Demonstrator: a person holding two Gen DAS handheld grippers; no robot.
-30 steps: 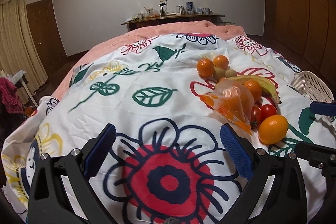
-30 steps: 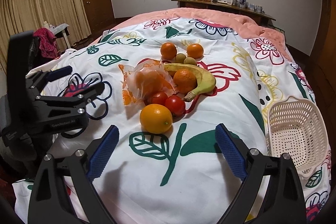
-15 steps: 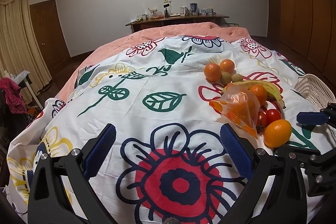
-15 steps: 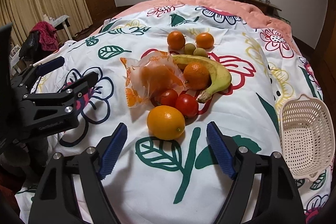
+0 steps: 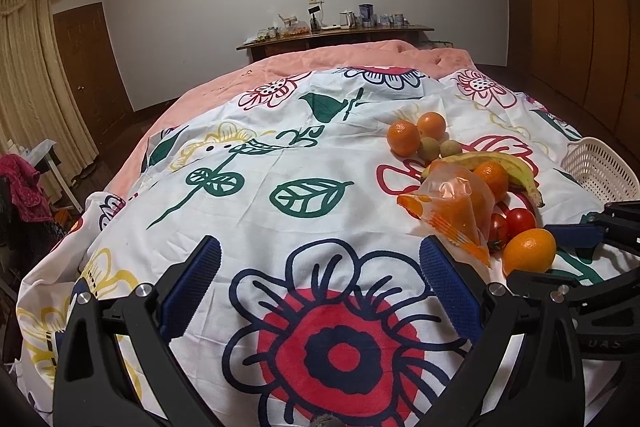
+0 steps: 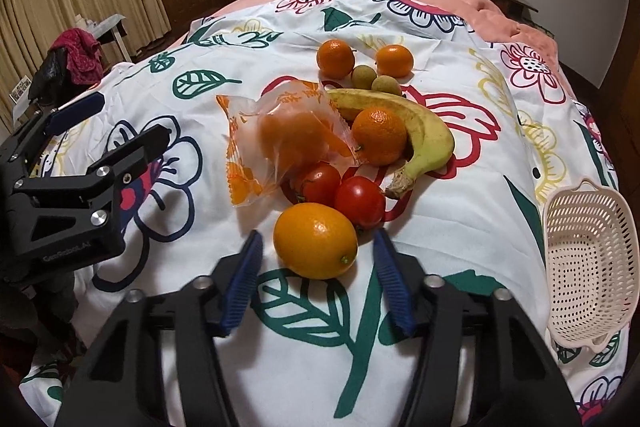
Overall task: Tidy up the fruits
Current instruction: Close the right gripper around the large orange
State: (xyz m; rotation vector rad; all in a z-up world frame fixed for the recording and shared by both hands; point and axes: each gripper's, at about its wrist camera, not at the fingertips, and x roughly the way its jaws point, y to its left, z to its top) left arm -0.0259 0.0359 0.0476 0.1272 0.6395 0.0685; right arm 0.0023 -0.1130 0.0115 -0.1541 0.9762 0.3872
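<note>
Right wrist view: large orange [image 6: 315, 245], firm, round, apt to roll on the soft bed [image 6: 460, 131]; right gripper [image 6: 318, 281] fingers released, straddling its widest middle.

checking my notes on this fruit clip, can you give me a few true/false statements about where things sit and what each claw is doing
1. The right claw is open with its fingers on either side of the large orange. True.
2. The white basket already holds fruit. False: nothing lies in it.
3. Two red tomatoes lie just beyond the large orange. True.
4. The left claw grips the plastic bag. False: it is open over the flower print, holding nothing.
5. The banana curves around a small orange. True.
</note>
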